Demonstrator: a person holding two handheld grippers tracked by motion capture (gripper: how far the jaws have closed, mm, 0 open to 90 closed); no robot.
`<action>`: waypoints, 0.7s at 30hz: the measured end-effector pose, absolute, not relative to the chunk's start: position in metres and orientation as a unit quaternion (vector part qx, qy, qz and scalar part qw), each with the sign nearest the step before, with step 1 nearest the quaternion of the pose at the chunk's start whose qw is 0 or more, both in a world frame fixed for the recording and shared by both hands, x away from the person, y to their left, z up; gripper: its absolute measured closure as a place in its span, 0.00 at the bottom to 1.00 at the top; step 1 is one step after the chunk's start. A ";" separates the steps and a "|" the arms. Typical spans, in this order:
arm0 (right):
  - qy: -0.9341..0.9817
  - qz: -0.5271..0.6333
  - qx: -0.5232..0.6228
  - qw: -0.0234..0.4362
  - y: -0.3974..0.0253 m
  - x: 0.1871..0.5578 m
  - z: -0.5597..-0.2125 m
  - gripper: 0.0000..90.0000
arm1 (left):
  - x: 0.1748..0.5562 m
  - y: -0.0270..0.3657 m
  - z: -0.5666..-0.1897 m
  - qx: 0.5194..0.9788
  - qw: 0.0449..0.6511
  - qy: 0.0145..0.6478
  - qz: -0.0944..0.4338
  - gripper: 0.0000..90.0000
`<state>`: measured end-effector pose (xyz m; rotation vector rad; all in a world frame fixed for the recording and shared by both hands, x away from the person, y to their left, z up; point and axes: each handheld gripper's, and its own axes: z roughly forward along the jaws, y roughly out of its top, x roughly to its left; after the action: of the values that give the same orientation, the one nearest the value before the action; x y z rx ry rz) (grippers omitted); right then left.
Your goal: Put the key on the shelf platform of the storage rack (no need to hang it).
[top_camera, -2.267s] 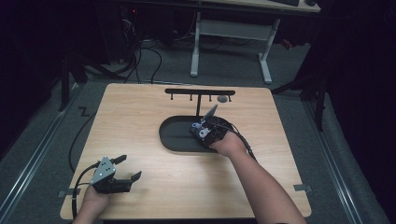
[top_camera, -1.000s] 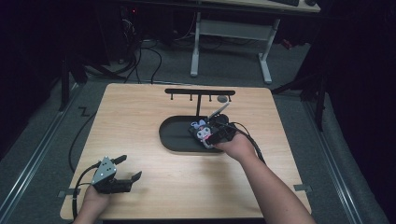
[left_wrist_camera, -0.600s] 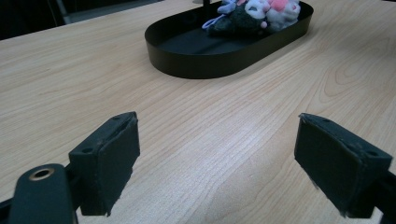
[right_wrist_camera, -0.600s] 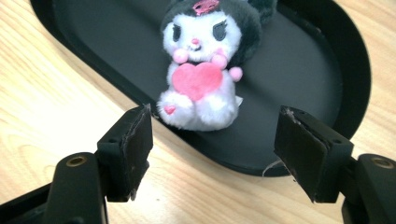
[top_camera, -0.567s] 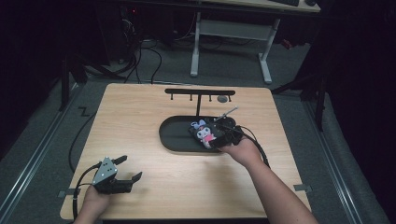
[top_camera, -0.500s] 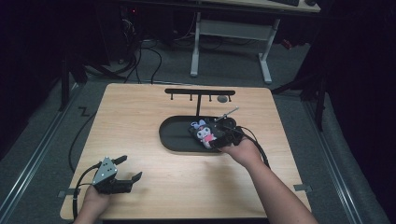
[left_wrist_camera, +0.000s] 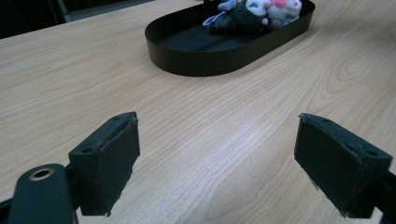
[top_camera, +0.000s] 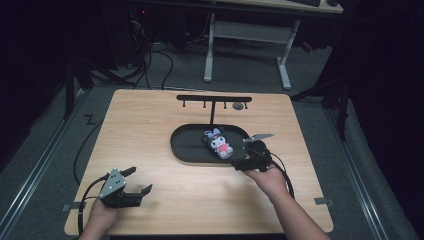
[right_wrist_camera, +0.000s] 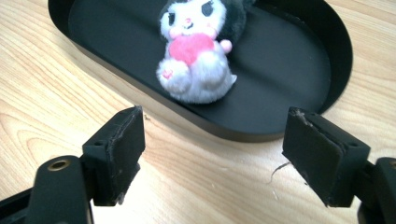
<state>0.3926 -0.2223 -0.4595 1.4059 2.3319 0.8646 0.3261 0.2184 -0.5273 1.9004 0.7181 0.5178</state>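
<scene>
In my left gripper view the plush toy (left_wrist_camera: 254, 11) is cut off by the top edge, so I get just a jumble of dark, white and pink fur there. In my right gripper view the top of its head runs out of frame, and I can't make out what the small grey thing (top_camera: 238, 106) hanging at the right end of the black rack (top_camera: 214, 100) is.

The toy lies inside the black oval tray (top_camera: 186, 147), toward its right half, in the middle of the wooden table (top_camera: 150, 130). It is the one thing in the tray; the left part of the tray floor is bare. The toy is soft and fuzzy: white face and body, dark hood, a pink heart on its chest. The tray is smooth, matte, with a low upright wall. The table shows pale wood grain.

My right gripper (right_wrist_camera: 212, 156) sits just off the tray's near right rim, jaws spread wide, gripping nothing, apart from the toy. My left gripper (left_wrist_camera: 217, 165) rests at the near left of the table, well apart from the tray, jaws likewise wide and empty. The pads (right_wrist_camera: 119, 149) are dark, blocky and a bit frayed.
</scene>
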 end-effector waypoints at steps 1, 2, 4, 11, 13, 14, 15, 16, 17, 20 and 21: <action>0.805 0.306 0.486 0.148 -0.225 0.390 -0.461 0.23 | 0.326 0.218 -0.527 0.786 0.499 0.297 0.214 0.16; 0.805 0.306 0.486 0.148 -0.225 0.390 -0.461 0.23 | 0.326 0.218 -0.527 0.786 0.499 0.297 0.214 0.16; 0.798 0.319 0.484 0.165 -0.232 0.379 -0.466 0.23 | 0.326 0.218 -0.528 0.787 0.498 0.296 0.213 0.16; 0.782 0.348 0.475 0.202 -0.244 0.355 -0.480 0.21 | 0.327 0.217 -0.529 0.788 0.496 0.296 0.215 0.16; 0.781 0.351 0.474 0.205 -0.246 0.351 -0.482 0.20 | 0.327 0.217 -0.529 0.788 0.495 0.296 0.214 0.16; 0.777 0.361 0.465 0.224 -0.248 0.343 -0.486 0.17 | 0.327 0.216 -0.529 0.787 0.495 0.299 0.215 0.16; 0.773 0.365 0.461 0.237 -0.248 0.340 -0.488 0.17 | 0.326 0.216 -0.529 0.786 0.496 0.300 0.216 0.16; 0.773 0.366 0.457 0.244 -0.249 0.336 -0.490 0.17 | 0.326 0.216 -0.529 0.786 0.496 0.300 0.216 0.16; 0.772 0.369 0.452 0.251 -0.250 0.333 -0.492 0.17 | 0.326 0.216 -0.529 0.785 0.496 0.301 0.216 0.16; 0.765 0.382 0.448 0.260 -0.252 0.322 -0.498 0.17 | 0.325 0.216 -0.528 0.784 0.497 0.300 0.218 0.16; 0.762 0.386 0.449 0.262 -0.253 0.318 -0.500 0.17 | 0.325 0.216 -0.527 0.784 0.497 0.300 0.219 0.16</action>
<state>0.3183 -0.2535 -0.4997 1.2144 2.0635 1.0437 0.3249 0.2159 -0.5271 1.8997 0.7264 0.5298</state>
